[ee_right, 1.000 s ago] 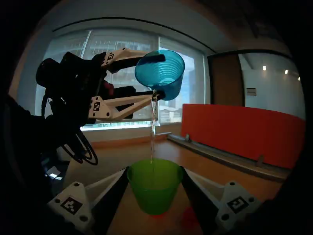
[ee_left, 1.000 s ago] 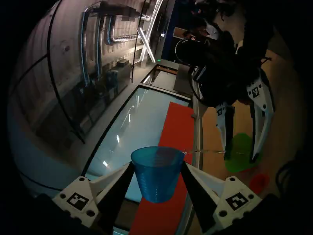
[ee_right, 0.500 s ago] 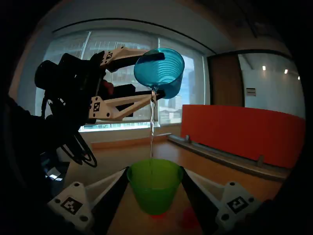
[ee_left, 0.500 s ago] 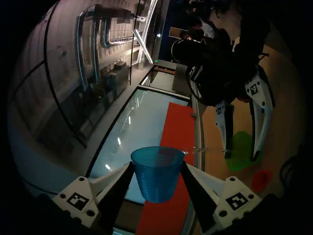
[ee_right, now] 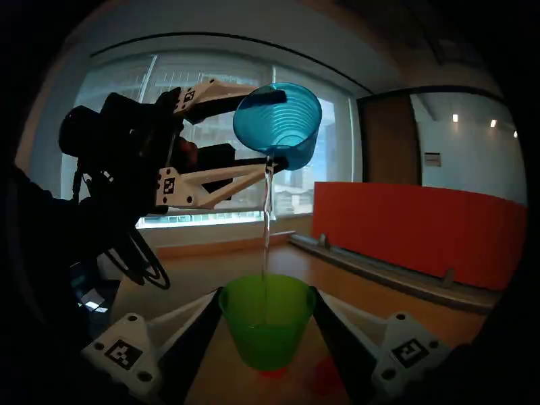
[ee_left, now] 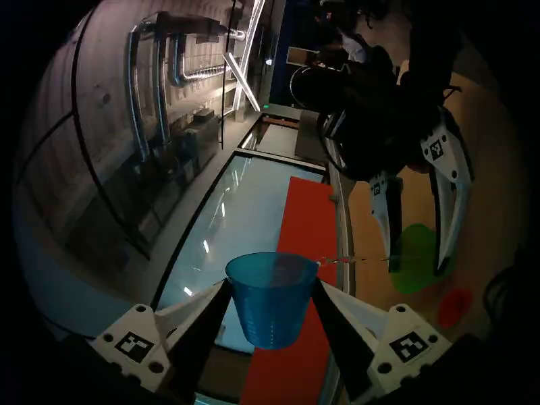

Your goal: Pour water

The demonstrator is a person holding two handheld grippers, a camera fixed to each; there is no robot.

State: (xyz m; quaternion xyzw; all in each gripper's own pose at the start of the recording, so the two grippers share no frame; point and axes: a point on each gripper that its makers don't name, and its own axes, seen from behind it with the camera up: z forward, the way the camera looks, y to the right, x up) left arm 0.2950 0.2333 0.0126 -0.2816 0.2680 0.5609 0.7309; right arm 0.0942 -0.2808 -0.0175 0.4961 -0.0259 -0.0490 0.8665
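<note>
Right gripper view. At the left edge is a dark sleeve. Next to it the left gripper has both fingers clamped on the blue cup, upper centre. The cup is tipped on its side with its mouth toward the camera.

A thin water stream drops from the cup's lower lip. It lands inside the rim of the green cup, lower centre, well below. The right gripper has both fingers pressed against the green cup's sides.

Bare table lies open left of and behind the green cup. At right a rail and a red panel bound it.

The fingers carry square black-and-white markers. A wall sign at far right is too small to read.
</note>
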